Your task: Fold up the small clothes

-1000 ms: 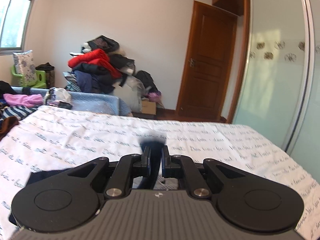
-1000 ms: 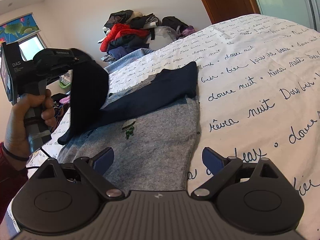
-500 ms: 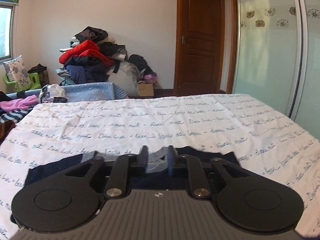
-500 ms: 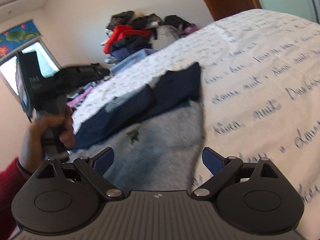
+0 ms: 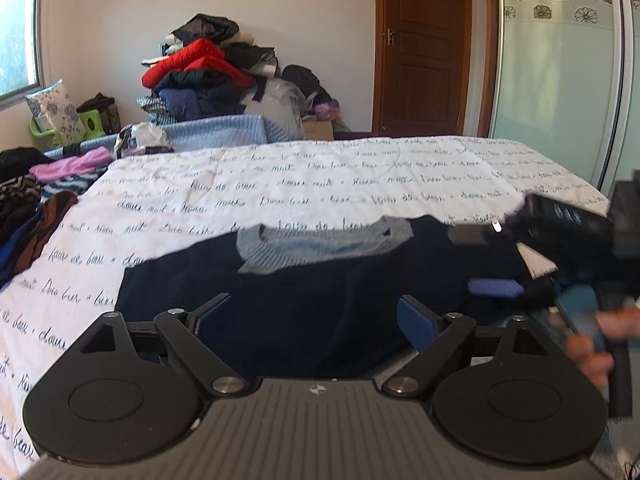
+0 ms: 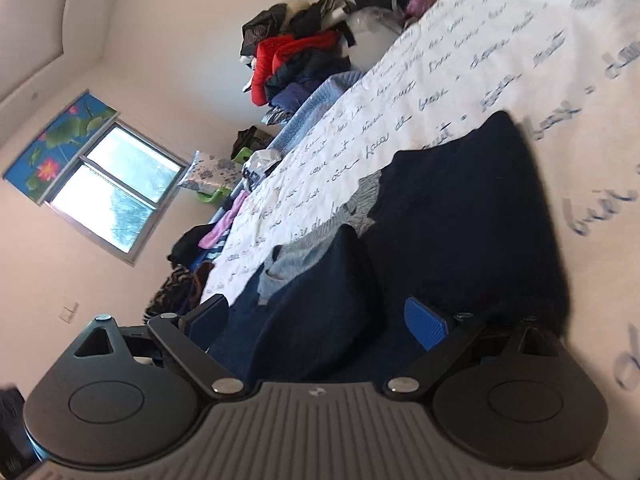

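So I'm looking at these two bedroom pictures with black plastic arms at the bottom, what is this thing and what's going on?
These are two hand-held grippers, each with a camera looking along its fingers. One picture is from the left gripper, the other, tilted, from the right gripper. The right gripper also shows in the left view, gripped by a hand. Both look at a bed with a white script-printed cover. On it lies a navy and grey sweater, sleeves folded in. Neither gripper holds anything: the left one's jaws are opening over the sweater, the right one's stand open.
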Available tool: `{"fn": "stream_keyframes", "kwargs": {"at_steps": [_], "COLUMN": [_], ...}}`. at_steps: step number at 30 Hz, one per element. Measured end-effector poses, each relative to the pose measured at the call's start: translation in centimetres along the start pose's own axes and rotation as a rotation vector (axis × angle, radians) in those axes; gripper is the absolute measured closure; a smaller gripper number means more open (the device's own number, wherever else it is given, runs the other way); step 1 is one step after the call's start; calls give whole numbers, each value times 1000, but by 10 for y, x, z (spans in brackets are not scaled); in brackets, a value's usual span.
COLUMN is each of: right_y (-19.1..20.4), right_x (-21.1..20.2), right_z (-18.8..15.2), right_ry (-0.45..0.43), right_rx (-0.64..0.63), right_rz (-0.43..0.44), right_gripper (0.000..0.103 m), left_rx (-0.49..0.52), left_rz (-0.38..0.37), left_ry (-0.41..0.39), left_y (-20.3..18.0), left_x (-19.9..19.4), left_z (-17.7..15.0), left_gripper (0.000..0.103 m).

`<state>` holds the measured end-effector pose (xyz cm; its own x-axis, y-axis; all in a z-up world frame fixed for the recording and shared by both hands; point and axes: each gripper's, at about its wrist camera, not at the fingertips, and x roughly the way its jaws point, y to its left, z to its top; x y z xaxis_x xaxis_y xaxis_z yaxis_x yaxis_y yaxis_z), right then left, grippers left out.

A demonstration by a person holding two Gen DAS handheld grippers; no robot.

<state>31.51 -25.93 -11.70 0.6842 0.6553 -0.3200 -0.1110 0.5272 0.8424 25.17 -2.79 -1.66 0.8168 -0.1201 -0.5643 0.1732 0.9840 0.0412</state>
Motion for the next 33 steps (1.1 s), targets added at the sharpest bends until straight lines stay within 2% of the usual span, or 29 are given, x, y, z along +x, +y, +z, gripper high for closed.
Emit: {"fn": "stream_keyframes", "kwargs": {"at_steps": [2,4,6,8,10,13,19,22,25,27,29,31,33], "right_y": [0,6,9,10,12,13,19,20,17,16,19,27,37], "right_x": [14,25,36,44,40,19,-21,-30,-26,-23,-27,-38,-44], "right_z": [5,7,7,5,-1,-3,3,1,-2,-3,-7,-11,-14], "right_ry": [17,23,48,64,36,-44,-163,-180,-137,-125,-176,-256,-266], "right_rx": [21,1,-11,-25,-62,-85,-163,-196,-215,-221,-243,-276,-330], "right_rz": [17,-8,-35,-110,-153,-163,-244,-284,-327,-411,-487,-525,-484], "right_gripper": [11,17,40,82,95,96,96,96,94,92,91,91,91], "left_rx": [-8,-19,-33,-40,-37,-40,-92,-108,-94,-86,-80,-71,-61], "left_rz": [1,2,2,3,12,34,50,47,49,47,42,42,44], "left_ry": [6,12,21,21,18,17,39,47,56,60,59,56,55], "left_y": [6,11,16,20,24,33,49,51,48,45,44,43,40], "left_x": [-4,-6,-8,-11,-14,-19,-21,-22,-21,-21,-24,-26,-26], "left_z": [-5,-8,-9,-10,-12,-15,-18,-20,-22,-22,-23,-24,-25], "left_gripper": [13,13,12,12,11,10,10,9,9,9,9,9,9]}}
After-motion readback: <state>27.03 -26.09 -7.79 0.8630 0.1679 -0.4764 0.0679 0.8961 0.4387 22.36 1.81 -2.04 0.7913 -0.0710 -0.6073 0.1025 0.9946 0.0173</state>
